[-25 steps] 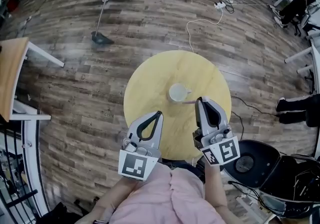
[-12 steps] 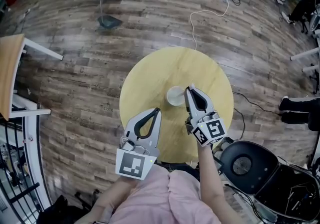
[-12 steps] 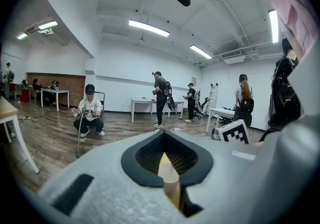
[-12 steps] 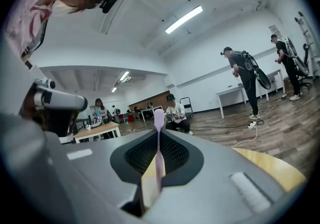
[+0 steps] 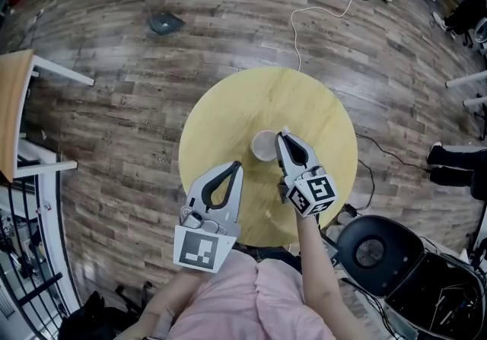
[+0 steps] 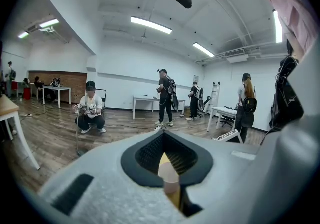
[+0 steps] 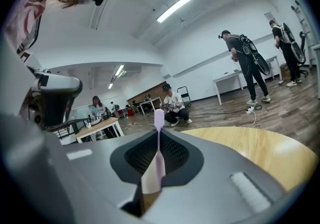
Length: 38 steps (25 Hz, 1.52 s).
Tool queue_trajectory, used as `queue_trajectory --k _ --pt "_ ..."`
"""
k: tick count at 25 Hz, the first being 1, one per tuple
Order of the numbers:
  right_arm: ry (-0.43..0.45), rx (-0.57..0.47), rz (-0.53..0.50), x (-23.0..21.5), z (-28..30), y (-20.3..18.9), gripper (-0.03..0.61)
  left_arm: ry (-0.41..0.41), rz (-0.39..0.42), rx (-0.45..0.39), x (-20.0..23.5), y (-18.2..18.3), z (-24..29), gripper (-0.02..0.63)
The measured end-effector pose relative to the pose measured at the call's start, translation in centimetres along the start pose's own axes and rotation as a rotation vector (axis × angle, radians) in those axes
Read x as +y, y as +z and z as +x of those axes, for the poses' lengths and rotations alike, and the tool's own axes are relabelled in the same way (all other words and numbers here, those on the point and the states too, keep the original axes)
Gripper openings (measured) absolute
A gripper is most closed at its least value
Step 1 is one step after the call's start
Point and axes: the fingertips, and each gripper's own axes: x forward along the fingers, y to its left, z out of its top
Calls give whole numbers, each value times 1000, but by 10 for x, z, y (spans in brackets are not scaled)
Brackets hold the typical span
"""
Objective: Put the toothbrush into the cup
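1. The left tongs (image 5: 237, 168) hover over the desk (image 5: 221, 106), closed on nothing and probably parked out of the way. The cup (image 5: 262, 147) is at their 1 o'clock.
2. The cup stands near the desk's middle, without the toothbrush in it.
3. The right tongs (image 5: 284, 138) are clamped on the pink toothbrush (image 7: 159, 143). They sit at the cup's 3 o'clock, apparently lining up the drop.
4. The right gripper view shows the brush poking past the tips. The head view shows how near the cup is.

cup (image 5: 262, 147) partly behind right tool (image 5: 284, 135), toothbrush (image 7: 159, 170) handle end hidden
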Motion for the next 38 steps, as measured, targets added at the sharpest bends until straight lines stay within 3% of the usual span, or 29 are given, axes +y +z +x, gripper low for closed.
queue_trajectory --k 14,24,31,38 --pt "-39 41 5 -8 8 -9 28 18 -7 -2 0 -1 -7 -3" --pt "-91 70 22 -14 0 -15 66 8 -5 -14 0 2 -18 -3" --pt "-108 9 2 -9 -10 7 55 0 1 -28 1 7 -25 -3" --pt "-105 -124 -34 16 -32 59 9 -15 14 -62 1 17 -38 -3"
